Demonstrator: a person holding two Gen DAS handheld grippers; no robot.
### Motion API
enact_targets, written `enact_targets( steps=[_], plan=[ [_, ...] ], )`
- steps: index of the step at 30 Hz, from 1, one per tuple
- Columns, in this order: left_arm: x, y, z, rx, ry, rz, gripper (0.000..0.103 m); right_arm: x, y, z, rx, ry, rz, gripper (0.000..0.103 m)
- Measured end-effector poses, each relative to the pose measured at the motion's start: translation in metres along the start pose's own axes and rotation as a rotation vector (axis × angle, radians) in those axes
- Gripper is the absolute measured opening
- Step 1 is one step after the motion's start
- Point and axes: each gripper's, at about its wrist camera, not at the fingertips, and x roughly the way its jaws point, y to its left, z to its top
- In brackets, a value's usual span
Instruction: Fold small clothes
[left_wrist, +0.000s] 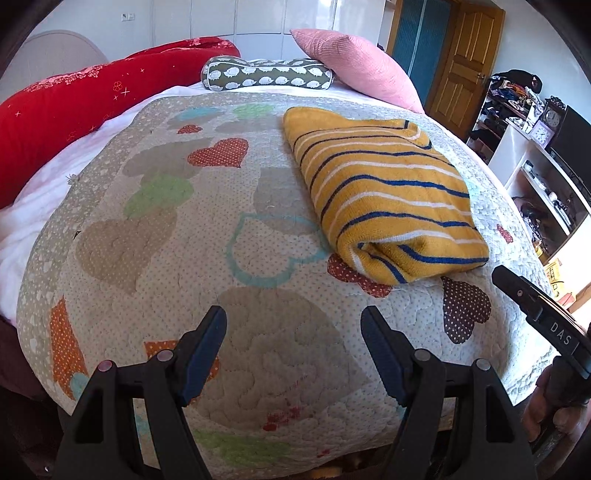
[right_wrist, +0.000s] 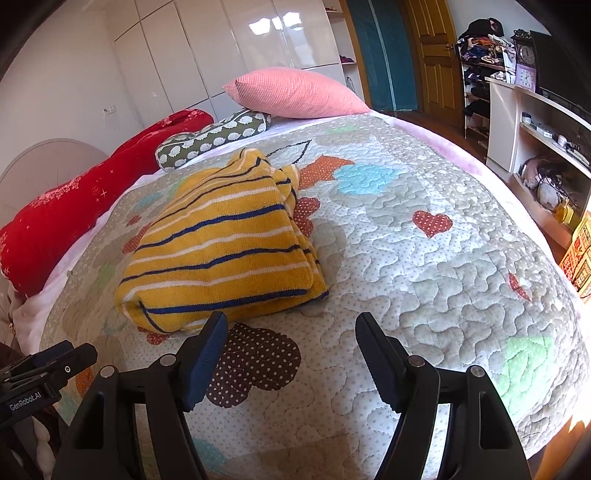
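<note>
The folded striped sweater (left_wrist: 384, 195) is lying lengthwise toward the pillows (left_wrist: 354, 62) on the quilted bed (left_wrist: 207, 229); left gripper (left_wrist: 293, 354) and right gripper (right_wrist: 291, 358) are gaping wide, empty.

Shelf clutter (left_wrist: 517, 92) too small to identify

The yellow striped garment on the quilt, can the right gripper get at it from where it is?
Probably yes. The right gripper is open, and the folded yellow striped garment lies just ahead, toward its left finger, with only bare quilt between.
</note>
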Motion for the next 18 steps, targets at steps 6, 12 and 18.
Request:
enact_targets(
  steps=[6, 12, 18],
  plan=[
    [0.01, 0.002, 0.001, -0.009, 0.011, -0.005, 0.074, 0.01, -0.004, 0.004, -0.003, 0.023, 0.031, 0.075],
    [0.015, 0.001, 0.007, -0.005, 0.005, 0.01, 0.074, 0.01, 0.01, 0.007, -0.099, -0.004, 0.016, 0.075],
    [0.016, 0.008, 0.021, -0.03, 0.007, -0.058, 0.074, 0.017, 0.005, 0.016, -0.07, 0.021, 0.068, 0.075]
  ],
)
